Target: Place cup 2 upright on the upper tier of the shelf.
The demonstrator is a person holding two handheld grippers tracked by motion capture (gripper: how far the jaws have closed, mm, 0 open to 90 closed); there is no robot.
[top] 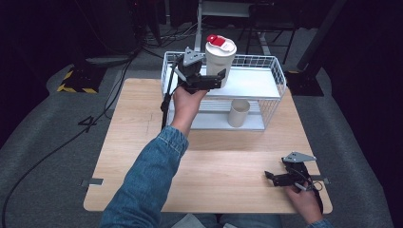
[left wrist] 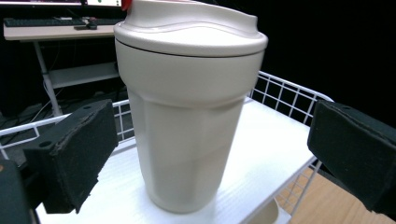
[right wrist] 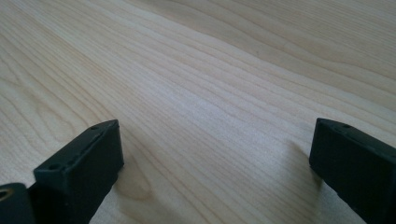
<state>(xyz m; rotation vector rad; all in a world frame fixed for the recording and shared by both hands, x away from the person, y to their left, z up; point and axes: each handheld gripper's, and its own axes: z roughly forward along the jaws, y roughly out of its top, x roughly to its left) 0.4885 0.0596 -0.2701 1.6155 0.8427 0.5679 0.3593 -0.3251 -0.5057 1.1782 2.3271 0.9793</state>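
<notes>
1. Left gripper (top: 216, 78): jaws spread wide either side of the cup (top: 220, 59), not touching it.
2. Cup stands upright on the rack's (top: 278, 71) top shelf.
3. Right gripper (top: 278, 176): jaws released, low over the table (top: 142, 137).

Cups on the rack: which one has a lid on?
The tall cream cup on the top shelf, between the open left gripper's jaws. Its lid has a red tab. The smaller cup on the lower shelf is open-topped.

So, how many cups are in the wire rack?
2: the lidded tumbler stands on the rack's top shelf between the open left gripper jaws; a plain cup lies below.
</notes>
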